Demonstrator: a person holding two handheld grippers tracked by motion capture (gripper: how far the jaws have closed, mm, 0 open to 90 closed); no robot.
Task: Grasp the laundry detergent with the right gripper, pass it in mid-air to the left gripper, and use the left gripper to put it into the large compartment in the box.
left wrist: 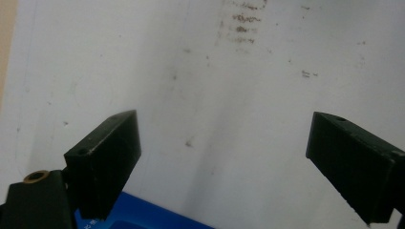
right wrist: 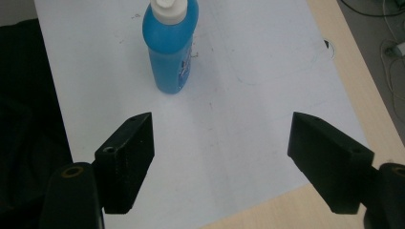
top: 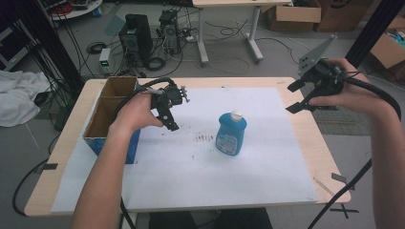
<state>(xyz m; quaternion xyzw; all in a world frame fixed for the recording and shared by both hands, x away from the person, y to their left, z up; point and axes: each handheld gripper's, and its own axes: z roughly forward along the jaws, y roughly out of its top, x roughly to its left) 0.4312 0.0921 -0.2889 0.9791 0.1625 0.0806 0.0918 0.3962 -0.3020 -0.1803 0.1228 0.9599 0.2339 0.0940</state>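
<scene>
Blue bottle [top: 231, 134] stands upright mid-sheet [top: 267, 157], well apart from every edge.

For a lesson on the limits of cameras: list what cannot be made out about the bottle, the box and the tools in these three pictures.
- Bottle: label print too small in the high view, blurred in the right gripper view.
- Box: floor of its compartments hidden by its own walls and the left hand in the high view.
- Left tool: one jaw partly hidden by the hand.
- Right tool: body covered by the right hand.

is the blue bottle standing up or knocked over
Upright: the blue bottle stands on its base on the white sheet, white cap on top.
</scene>
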